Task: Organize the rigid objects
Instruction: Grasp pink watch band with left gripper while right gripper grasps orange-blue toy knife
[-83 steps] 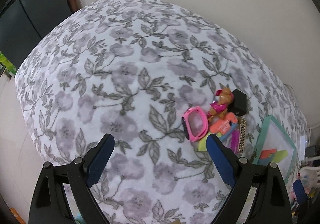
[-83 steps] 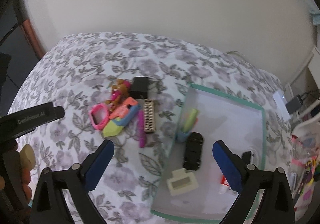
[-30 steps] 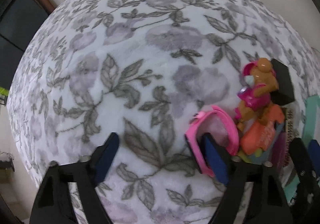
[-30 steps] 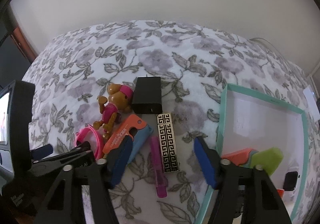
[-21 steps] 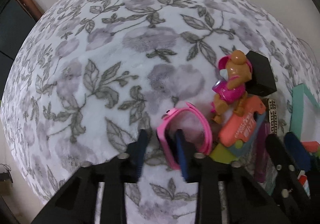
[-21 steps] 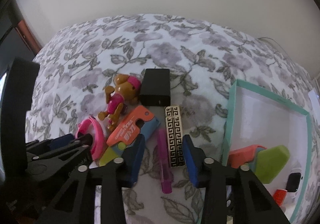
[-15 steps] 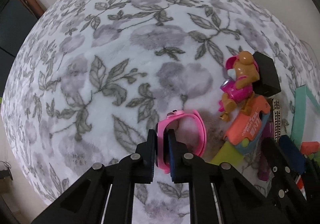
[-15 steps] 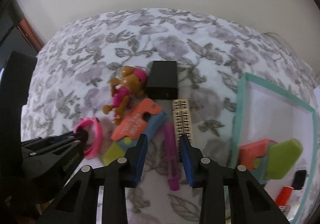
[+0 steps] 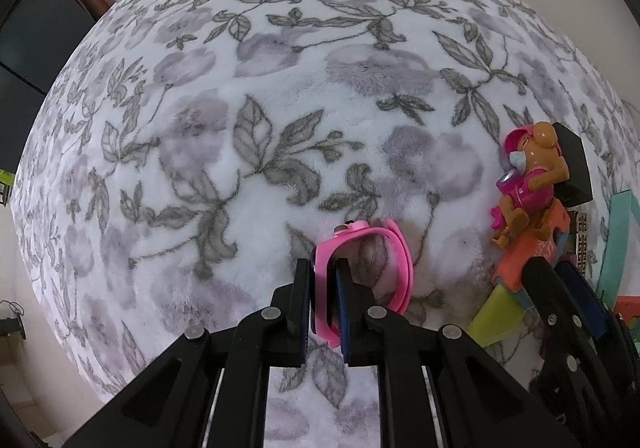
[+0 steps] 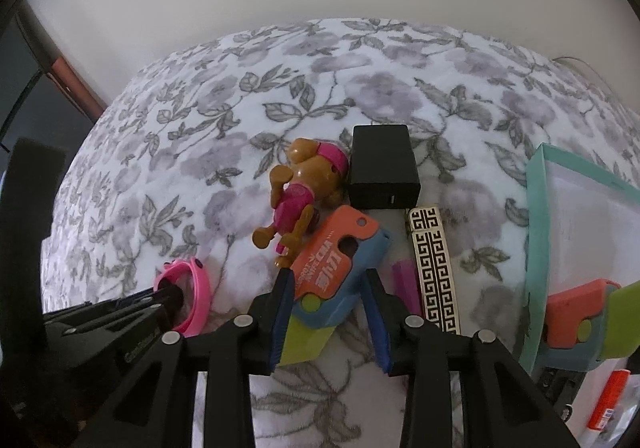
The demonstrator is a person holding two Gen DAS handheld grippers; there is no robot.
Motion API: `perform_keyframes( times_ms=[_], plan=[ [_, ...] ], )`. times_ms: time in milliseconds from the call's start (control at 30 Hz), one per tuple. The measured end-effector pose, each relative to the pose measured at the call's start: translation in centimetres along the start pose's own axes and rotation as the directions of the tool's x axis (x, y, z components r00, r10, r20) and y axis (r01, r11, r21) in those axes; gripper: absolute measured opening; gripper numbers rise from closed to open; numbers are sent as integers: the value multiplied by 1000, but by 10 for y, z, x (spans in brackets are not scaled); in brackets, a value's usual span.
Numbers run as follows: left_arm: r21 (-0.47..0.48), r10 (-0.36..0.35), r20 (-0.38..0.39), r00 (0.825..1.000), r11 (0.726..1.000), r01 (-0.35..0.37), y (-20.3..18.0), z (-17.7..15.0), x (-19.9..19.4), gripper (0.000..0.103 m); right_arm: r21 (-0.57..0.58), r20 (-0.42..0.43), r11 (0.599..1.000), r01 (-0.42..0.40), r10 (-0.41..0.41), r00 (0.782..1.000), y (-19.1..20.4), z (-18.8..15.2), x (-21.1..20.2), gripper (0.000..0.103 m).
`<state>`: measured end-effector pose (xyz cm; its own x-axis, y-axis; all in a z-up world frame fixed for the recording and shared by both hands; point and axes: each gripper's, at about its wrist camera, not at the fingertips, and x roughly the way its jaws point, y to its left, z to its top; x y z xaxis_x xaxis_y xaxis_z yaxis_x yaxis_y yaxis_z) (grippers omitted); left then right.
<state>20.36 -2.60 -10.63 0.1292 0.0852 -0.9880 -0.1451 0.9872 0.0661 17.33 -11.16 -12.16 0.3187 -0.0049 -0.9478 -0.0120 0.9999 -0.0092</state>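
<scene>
1. the left gripper is clamping its jaws tight on the pink watch band, which is lying on the floral bed beside the toy pile.
2. the right gripper, jaws having just been opening a little, is straddling the orange and blue cutter; whether the pads are pressing it, i cannot tell.
3. the teal tray by the bed's right edge is already holding a few pieces.
4. the dog figure, black box, patterned bar and purple stick are waiting on the bed, so much sorting seems left.
</scene>
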Motion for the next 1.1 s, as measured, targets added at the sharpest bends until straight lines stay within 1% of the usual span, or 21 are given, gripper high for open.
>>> perform_keyframes(
  times_ms=[33,67,100,133,200,300,400,467,667,833,1000,1100],
  plan=[
    [-2,-4,-1,1000,1000,4,-4,1,1,12,14,-3,1000,-6,6,1000,-1,0,1,48],
    [-4,-8,-2,1000,1000,8,-11,0,-1,12,32,-8,999,-15,16,1000,-3,1,4,50],
    [-1,-11,-2,1000,1000,11,-3,-4,-9,12,43,-11,999,-20,21,1000,-3,1,5,53],
    [1,-12,-2,1000,1000,12,-7,-4,-11,12,51,-13,999,-20,20,1000,-3,1,7,55],
    [7,-18,-3,1000,1000,18,11,-1,-4,12,62,-17,998,-17,18,1000,-2,1,12,55],
    [13,-18,-3,1000,1000,18,18,3,7,12,63,-18,998,-15,16,1000,1,1,17,55],
    [14,-19,-1,1000,1000,19,17,3,7,13,40,-10,999,15,-15,1000,6,1,21,56],
    [9,-19,0,1000,1000,19,17,3,7,14,19,-7,999,36,-36,999,10,1,22,55],
    [5,-22,0,1000,1000,22,19,3,8,15,-32,-17,998,49,-50,999,10,-3,20,50],
    [2,-23,-1,1000,1000,23,18,3,7,15,-58,-49,997,43,-46,998,6,-9,16,45],
    [-8,-26,-3,1000,1000,25,20,3,8,15,-120,-94,992,41,-52,994,5,-20,10,44],
    [-1,-15,2,1000,1000,15,19,3,7,15,-115,-98,993,39,-50,994,3,-23,9,44]
  ],
)
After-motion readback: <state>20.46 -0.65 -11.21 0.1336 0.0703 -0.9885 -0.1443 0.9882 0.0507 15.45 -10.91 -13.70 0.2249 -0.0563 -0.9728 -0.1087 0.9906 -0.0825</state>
